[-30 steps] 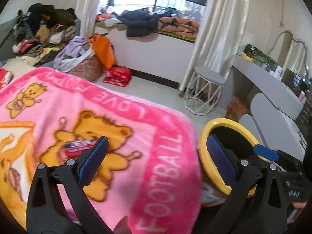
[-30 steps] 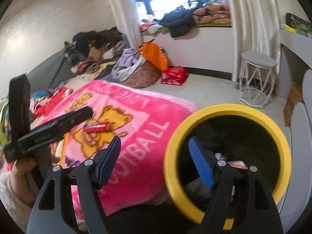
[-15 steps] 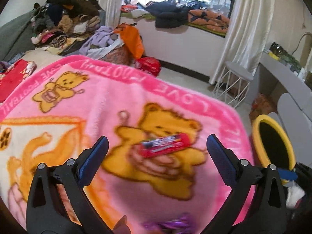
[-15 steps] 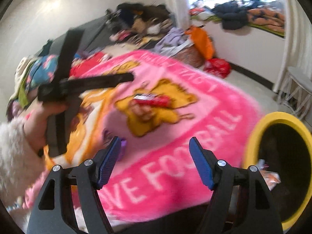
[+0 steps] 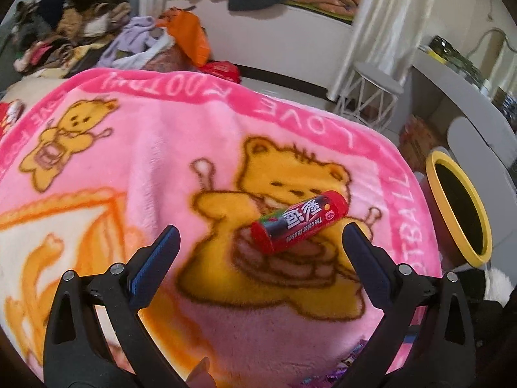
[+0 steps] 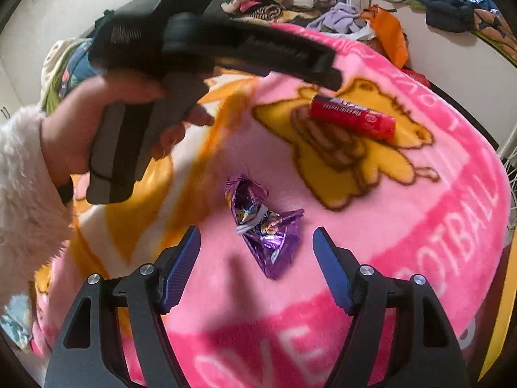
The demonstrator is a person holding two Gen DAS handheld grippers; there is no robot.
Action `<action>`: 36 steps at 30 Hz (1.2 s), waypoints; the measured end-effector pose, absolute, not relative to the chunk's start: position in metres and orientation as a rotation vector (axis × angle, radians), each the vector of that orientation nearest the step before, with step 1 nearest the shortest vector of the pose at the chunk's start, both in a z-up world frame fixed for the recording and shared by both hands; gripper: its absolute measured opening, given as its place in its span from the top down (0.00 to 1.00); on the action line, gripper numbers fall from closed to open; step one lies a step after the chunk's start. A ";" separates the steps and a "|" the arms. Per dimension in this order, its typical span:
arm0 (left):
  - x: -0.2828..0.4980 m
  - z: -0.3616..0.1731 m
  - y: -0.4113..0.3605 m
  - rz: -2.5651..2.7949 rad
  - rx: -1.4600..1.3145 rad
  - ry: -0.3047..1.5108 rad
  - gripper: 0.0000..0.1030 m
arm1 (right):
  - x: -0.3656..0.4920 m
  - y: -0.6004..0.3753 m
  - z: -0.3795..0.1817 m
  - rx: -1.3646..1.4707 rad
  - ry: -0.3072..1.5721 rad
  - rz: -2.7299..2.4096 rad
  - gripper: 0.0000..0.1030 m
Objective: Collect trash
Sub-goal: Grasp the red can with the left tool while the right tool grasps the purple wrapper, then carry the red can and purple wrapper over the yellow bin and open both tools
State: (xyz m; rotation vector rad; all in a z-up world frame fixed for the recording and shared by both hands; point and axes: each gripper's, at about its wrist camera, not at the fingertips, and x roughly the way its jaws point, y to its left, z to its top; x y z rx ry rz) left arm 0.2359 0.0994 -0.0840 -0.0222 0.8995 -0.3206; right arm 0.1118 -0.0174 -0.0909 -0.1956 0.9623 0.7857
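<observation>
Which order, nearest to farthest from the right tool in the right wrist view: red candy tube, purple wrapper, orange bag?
1. purple wrapper: on the pink blanket just ahead of the right tool, whose jaws are closing with nothing between them yet.
2. red candy tube: farther up the blanket, on the bear print, to the right.
3. orange bag: beyond the blanket's far edge.

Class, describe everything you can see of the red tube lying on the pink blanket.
The red tube is a slim cylinder, glossy like plastic or coated card, with white lettering and a dark band of picture along its side. It lies on its side, slanted, on the yellow bear printed on the pink blanket. Only the blanket touches it. It looks closed and undented.
</observation>
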 end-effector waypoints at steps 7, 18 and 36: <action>0.258 -0.100 0.072 -0.439 0.094 0.962 0.10 | 0.117 -0.003 -0.099 -0.252 0.978 0.784 0.64; 0.269 -0.123 0.054 -0.534 0.138 0.995 0.40 | 0.113 -0.066 -0.073 -0.125 0.939 0.732 0.69; 0.219 -0.120 0.025 -0.364 0.110 0.946 0.70 | 0.134 -0.149 -0.048 0.060 0.861 0.572 0.69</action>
